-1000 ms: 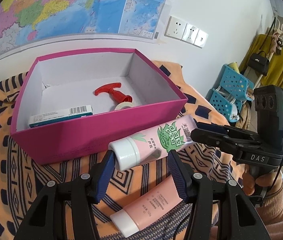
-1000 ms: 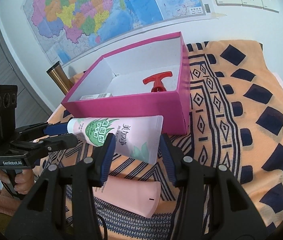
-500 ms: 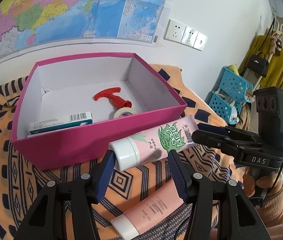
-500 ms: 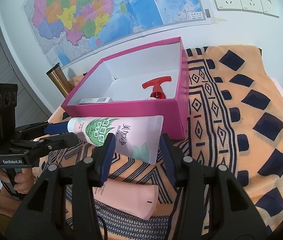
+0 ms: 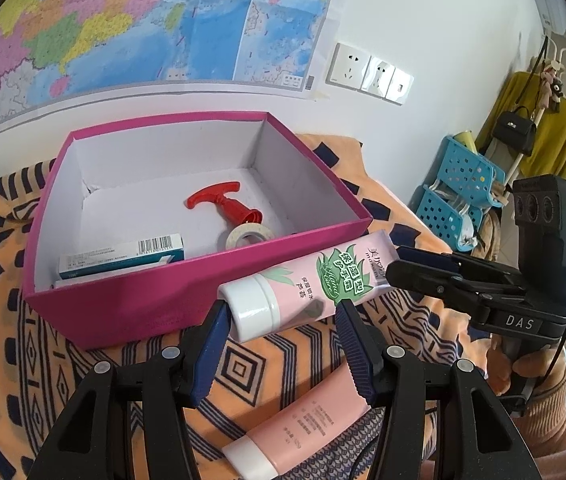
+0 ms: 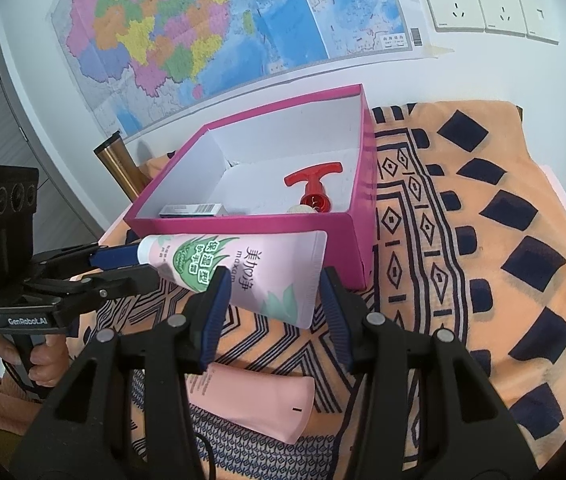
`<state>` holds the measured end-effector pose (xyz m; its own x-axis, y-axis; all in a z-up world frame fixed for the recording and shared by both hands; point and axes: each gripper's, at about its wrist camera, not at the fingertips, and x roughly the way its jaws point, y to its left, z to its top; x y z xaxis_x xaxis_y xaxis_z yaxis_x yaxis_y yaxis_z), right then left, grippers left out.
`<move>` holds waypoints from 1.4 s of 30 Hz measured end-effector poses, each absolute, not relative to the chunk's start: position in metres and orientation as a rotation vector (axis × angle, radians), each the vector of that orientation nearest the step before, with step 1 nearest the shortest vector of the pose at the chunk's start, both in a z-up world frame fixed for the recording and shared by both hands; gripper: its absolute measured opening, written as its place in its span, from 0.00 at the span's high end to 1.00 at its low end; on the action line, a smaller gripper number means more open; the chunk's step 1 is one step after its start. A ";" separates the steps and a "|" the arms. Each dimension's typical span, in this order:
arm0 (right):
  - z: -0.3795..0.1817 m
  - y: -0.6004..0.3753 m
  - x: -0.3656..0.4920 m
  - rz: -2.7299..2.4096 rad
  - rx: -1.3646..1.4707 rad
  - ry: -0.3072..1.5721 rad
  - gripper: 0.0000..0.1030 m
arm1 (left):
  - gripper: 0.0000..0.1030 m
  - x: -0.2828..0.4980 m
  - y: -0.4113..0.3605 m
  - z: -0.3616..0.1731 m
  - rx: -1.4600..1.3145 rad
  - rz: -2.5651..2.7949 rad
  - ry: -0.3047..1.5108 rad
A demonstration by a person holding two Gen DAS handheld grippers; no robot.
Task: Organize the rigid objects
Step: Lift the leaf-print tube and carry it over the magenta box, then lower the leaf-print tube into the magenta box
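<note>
Both claws clamp maxam tube (image 5: pixel 315 284) | left claw (image 5: pixel 281 344) (cap end) | right claw (image 6: pixel 271 304)

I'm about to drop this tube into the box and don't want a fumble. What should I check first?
1. Left tongs clamp the tube at its cap end: ok.
2. Right tongs clamp its crimped end: ok.
3. Tube over the box opening: not ok, it hangs in front of the near wall.
4. Bare floor left in the box beside carton, plunger and tape: ok.
5. Second tube out of the way, on the cloth below: ok.
</note>
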<state>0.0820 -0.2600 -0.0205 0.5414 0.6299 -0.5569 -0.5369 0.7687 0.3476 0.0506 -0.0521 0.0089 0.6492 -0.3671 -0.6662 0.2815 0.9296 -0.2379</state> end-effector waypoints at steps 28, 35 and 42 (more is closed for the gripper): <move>-0.009 -0.259 0.086 0.699 0.129 0.676 0.53 | 0.47 0.060 -0.052 0.018 -0.102 -0.361 0.754; -0.005 -0.258 0.088 0.701 0.123 0.663 0.53 | 0.47 0.063 -0.051 0.021 -0.099 -0.356 0.746; -0.004 -0.258 0.090 0.702 0.120 0.657 0.53 | 0.47 0.066 -0.051 0.025 -0.091 -0.352 0.735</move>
